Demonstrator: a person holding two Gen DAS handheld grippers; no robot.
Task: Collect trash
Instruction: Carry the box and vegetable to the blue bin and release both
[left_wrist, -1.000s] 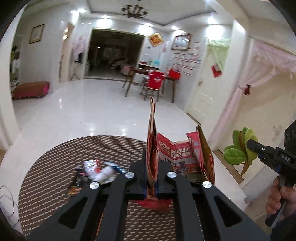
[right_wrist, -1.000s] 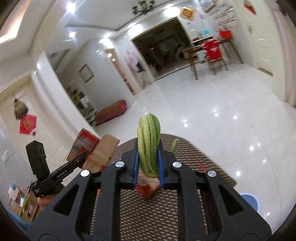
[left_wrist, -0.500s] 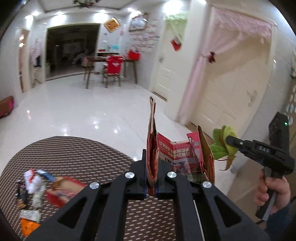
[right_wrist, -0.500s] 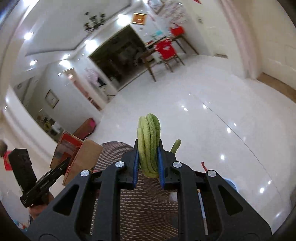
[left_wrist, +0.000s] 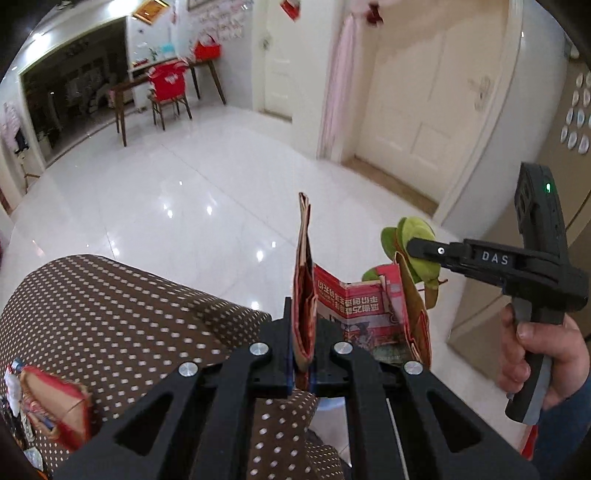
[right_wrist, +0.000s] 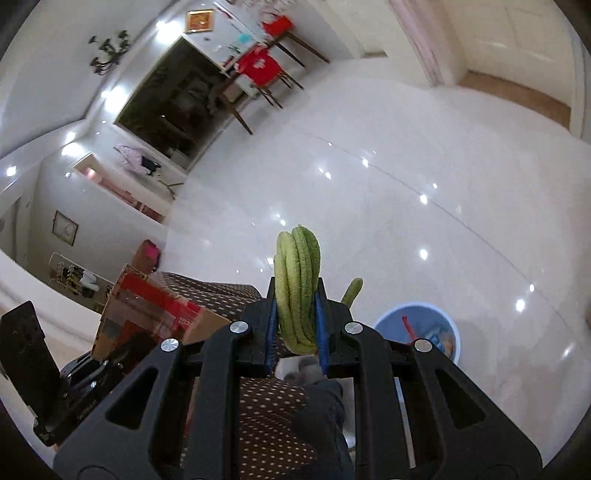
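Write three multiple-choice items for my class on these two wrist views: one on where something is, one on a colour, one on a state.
1. Where is the blue bin?
A. on the white floor, beside the dotted brown tablecloth
B. on the tablecloth
C. under the red chair

2. What colour is the peel in the right gripper?
A. red
B. green
C. white

3. What state is the left gripper in?
A. open and empty
B. shut on nothing
C. shut on the flattened red carton

Key: 1 A, the bin stands on the tiles past the cloth's edge; 2 B, its ridges are green; 3 C, both pads press on the carton.
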